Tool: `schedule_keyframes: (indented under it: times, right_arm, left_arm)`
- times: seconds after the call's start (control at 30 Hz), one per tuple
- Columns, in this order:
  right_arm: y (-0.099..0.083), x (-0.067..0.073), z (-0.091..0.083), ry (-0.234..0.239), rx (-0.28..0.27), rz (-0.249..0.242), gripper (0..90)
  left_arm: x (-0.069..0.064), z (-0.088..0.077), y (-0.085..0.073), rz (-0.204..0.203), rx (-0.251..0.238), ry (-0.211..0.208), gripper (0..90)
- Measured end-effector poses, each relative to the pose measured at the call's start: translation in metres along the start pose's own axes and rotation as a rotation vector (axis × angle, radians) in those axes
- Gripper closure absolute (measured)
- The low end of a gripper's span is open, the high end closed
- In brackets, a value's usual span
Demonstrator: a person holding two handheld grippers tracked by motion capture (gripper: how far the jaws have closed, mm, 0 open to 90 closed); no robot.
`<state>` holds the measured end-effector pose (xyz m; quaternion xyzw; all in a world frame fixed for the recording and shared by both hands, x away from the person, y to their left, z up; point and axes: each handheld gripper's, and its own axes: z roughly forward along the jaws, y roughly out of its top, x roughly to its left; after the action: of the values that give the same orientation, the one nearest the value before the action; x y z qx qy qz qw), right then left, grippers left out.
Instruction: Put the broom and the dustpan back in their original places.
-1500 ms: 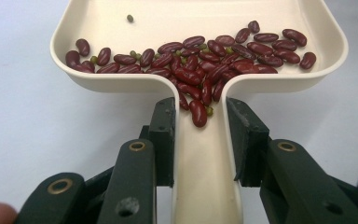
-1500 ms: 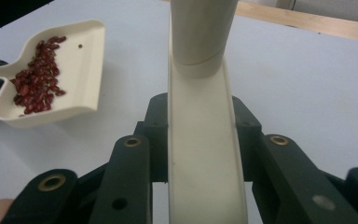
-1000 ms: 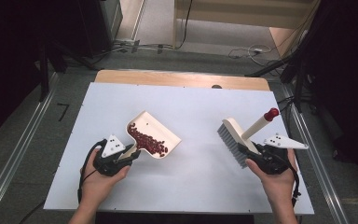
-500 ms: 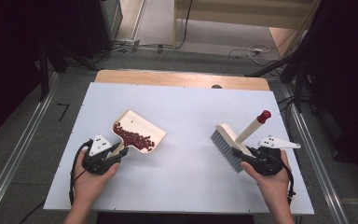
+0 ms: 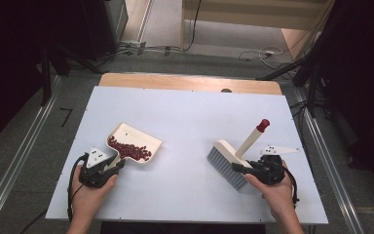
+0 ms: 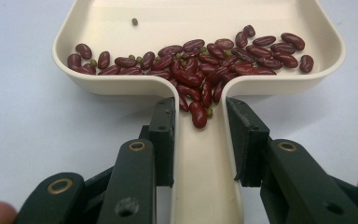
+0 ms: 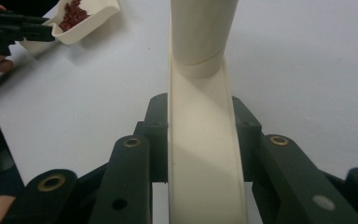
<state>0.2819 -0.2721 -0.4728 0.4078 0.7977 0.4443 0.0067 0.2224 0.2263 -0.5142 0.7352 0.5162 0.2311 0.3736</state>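
Left gripper (image 5: 108, 168) gripping the dustpan (image 5: 135, 143) by its handle, beans (image 5: 129, 149) lying inside, right gripper (image 5: 246, 169) clamping the brush (image 5: 229, 163), both resting apart on the white surface (image 5: 190, 122).

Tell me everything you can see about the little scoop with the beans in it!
The dustpan is cream-coloured, looks like smooth plastic, and has a wide tray with rounded corners, raised walls and a channel-shaped handle. Dark red kidney beans and a few small green beans lie piled along the handle end, some spilling into the channel. The left gripper clamps the handle between its black jaws. It sits over the left part of the white table, its open edge pointing away from the person.
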Motion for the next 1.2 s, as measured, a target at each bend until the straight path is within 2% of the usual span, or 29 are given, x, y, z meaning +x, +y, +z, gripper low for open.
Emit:
schedule_keyframes:
  times: [0.1,0.53,0.7,0.9,1.1,1.2]
  right_arm:
    - [-0.002,-0.009,-0.001,0.038,-0.013,0.041,64.9]
    - [-0.012,-0.043,0.001,0.052,-0.033,0.157,64.5]
    - [-0.014,-0.050,0.004,0.060,-0.033,0.172,63.2]
    - [-0.016,-0.058,0.006,0.046,-0.021,0.194,60.1]
    - [-0.019,-0.064,0.008,-0.008,-0.004,0.211,54.9]
    - [-0.019,-0.064,0.008,-0.039,0.003,0.198,53.3]
  left_arm:
    - [0.001,0.001,-0.002,-0.015,0.008,0.006,65.5]
    - [-0.005,0.007,-0.004,-0.004,0.029,0.056,65.4]
    - [-0.008,0.008,-0.004,-0.008,0.029,0.078,65.3]
    - [-0.009,0.009,-0.004,-0.013,0.027,0.093,65.3]
    - [-0.009,0.009,-0.004,-0.015,0.028,0.093,65.2]
    - [-0.009,0.009,-0.004,-0.014,0.030,0.095,65.1]
